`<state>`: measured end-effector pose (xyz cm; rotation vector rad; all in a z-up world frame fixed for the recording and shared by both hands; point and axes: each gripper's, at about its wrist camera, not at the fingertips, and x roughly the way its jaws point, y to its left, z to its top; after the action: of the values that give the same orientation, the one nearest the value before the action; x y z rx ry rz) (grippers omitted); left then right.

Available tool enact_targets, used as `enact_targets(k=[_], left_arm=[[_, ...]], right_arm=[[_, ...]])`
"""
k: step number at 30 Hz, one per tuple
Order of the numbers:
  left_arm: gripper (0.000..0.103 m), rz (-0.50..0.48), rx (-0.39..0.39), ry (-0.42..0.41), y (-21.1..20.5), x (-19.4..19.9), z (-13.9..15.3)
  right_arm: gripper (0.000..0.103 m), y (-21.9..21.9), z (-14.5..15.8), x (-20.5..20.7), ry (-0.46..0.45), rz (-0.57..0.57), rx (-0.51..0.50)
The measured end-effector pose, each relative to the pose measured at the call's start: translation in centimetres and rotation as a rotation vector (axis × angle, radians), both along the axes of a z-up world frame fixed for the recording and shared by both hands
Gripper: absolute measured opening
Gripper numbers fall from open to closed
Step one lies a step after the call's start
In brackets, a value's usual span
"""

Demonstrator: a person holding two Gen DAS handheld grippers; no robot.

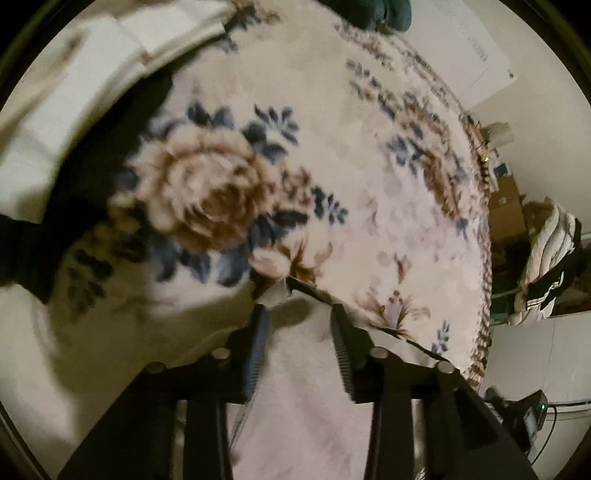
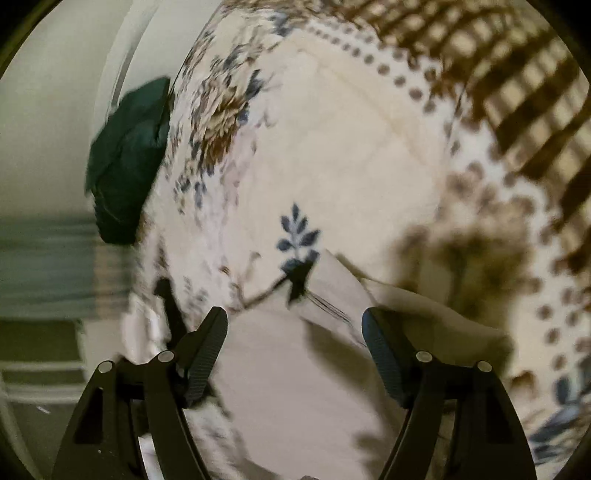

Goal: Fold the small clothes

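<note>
A pale cream garment (image 1: pixel 303 387) lies on a floral blanket (image 1: pixel 351 166). In the left wrist view my left gripper (image 1: pixel 299 314) is open just above the garment, its jaws apart at a corner of the cloth with a small white tag (image 1: pixel 275 295). More cream cloth (image 1: pixel 74 92) is bunched at the upper left, blurred. In the right wrist view my right gripper (image 2: pixel 295 321) is wide open over the same cream garment (image 2: pixel 288 387), near a folded edge (image 2: pixel 332 291). Neither gripper holds anything.
A dark green garment (image 2: pixel 125 162) lies at the blanket's far edge; it also shows in the left wrist view (image 1: pixel 373 13). A dark sleeve (image 1: pixel 26 251) enters at the left. Clothes are heaped (image 1: pixel 546 258) beyond the bed on the right. The blanket has a brown checked border (image 2: pixel 517 85).
</note>
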<state>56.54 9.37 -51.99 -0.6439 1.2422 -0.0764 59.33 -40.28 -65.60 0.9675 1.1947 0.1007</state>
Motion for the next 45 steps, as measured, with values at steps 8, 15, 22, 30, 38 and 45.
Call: enact_targets(k=[8,15,22,30,38,45], left_arm=[[0.044,-0.022,0.171,-0.043,2.0,-8.3,2.8],[0.044,0.003,0.145,0.077,2.0,-14.1,-1.5],[0.044,-0.071,0.228,0.103,-1.0,-13.3,-4.0],[0.047,-0.078,0.236,0.106,-0.3,-13.8,-2.9],[0.047,0.147,-0.021,0.138,1.3,-20.1,-1.2],[0.047,0.283,-0.278,0.227,-1.7,-19.5,-7.5]], right_arm=[[0.077,0.7,2.2,-7.7,0.041,0.084,-0.326],[0.075,0.3,1.6,-13.7,0.052,0.056,-0.304],[0.015,3.7,-0.6,-10.0,0.101,0.213,-0.367],[0.006,1.5,-0.3,-11.5,0.129,0.155,-0.41],[0.065,-0.4,0.9,-17.4,0.143,-0.028,-0.127],[0.065,1.3,-5.5,-20.8,0.184,-0.141,0.183]])
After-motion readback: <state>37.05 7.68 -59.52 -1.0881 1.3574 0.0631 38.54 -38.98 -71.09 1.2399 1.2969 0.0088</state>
